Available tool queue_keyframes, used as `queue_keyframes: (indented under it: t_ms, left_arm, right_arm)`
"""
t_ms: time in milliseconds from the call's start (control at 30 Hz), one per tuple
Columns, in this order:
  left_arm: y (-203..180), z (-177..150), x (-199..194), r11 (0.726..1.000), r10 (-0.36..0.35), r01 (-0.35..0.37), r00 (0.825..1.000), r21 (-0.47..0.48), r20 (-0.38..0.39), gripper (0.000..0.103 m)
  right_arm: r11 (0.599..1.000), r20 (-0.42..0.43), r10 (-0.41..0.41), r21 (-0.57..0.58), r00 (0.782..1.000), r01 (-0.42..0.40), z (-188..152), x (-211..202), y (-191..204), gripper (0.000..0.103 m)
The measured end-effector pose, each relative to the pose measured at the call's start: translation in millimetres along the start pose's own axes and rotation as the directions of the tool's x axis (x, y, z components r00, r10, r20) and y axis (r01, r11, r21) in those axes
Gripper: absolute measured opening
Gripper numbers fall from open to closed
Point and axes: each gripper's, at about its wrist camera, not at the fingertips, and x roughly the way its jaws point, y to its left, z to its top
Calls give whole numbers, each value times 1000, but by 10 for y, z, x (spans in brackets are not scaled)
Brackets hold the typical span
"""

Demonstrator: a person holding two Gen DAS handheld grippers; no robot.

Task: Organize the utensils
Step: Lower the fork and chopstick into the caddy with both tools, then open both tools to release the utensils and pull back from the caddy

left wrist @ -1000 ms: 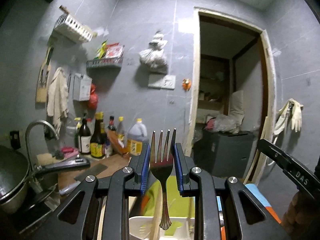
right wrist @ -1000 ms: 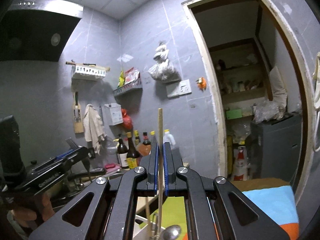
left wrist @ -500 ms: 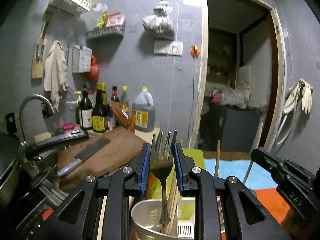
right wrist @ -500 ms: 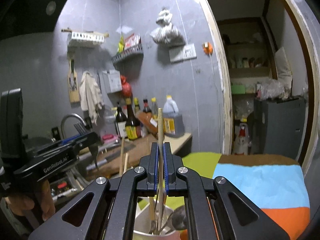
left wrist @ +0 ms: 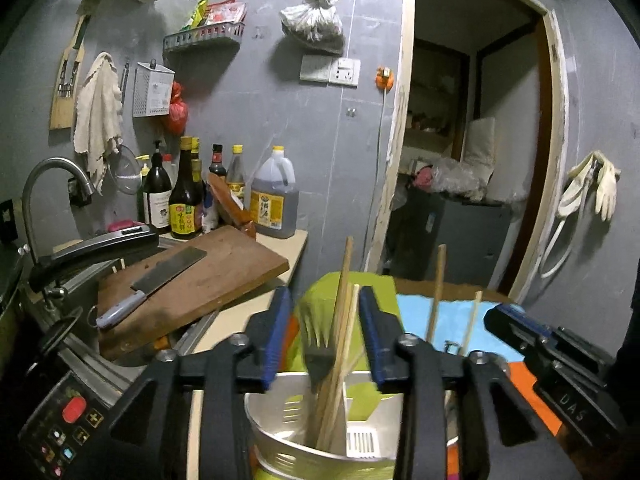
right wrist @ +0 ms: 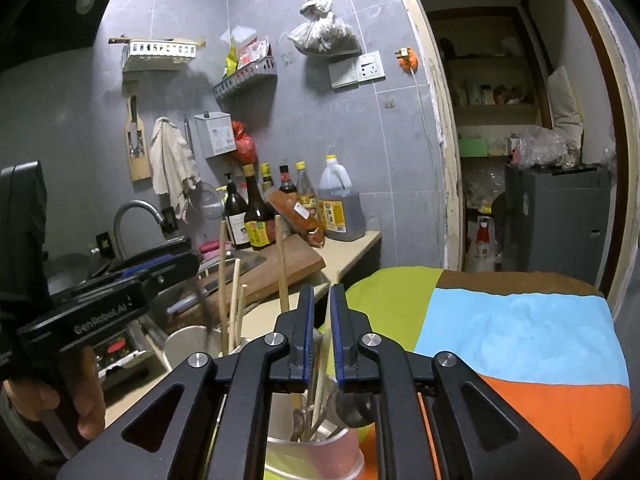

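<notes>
both grippers, left point(left wrist: 324, 332) and right point(right wrist: 319, 332), are opening above the cup point(left wrist: 280, 432); let fork point(left wrist: 316, 340) and chopstick point(right wrist: 326, 344) drop clear before lifting

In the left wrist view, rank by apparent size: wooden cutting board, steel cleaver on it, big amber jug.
1. Wooden cutting board
2. Steel cleaver and amber jug: look alike; the jug stands farther back, so unranked.

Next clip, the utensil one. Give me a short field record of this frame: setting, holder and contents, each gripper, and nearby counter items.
setting: kitchen counter by a doorway
holder: white utensil holder below both grippers
contents: chopsticks and a blurred fork stand inside
left gripper: jaws opening, pads clear of the fork between them
right gripper: jaws opening, a thin chopstick in the gap
counter: cleaver on cutting board, sauce bottles behind
</notes>
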Motion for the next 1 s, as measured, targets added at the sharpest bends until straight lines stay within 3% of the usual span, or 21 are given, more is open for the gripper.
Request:
queue_keyframes:
  t_ms: [133,500,633,700,833,900,933,1000]
  left_arm:
    - [-36,45,-68,1000,11,-11,1000,2,22,34]
    - [-220,111,-205,1000,-22,22,998,-4,65,57]
    - [-316,106,-231,999,-34,34,997,5,64,64]
    - [-352,91,-241,999,-42,42,997,5,65,74]
    - [-418,41,-243,998,-65,65,997,-10,45,79]
    - [-450,14,-259,997,-75,76,996,-19,40,86]
    - [-467,-4,-274,996,-86,87,996,-27,37,88]
    - [-489,-35,-302,992,-113,114,993,-46,27,94]
  right_arm:
    - [1000,31,-3,3,1000,3,22,-83,-28,21]
    - [998,110,-62,-9,992,63,77,-398,-125,29]
    - [997,132,-82,4,988,82,88,-542,-203,44]
    - [996,142,-91,11,986,90,83,-627,-243,45]
    - [992,150,-126,19,981,125,67,-793,-329,49]
    - [989,148,-146,25,978,144,56,-868,-370,59]
    - [988,150,-152,28,977,149,47,-898,-389,69]
    - [987,161,-161,44,974,156,12,-1001,-444,75]
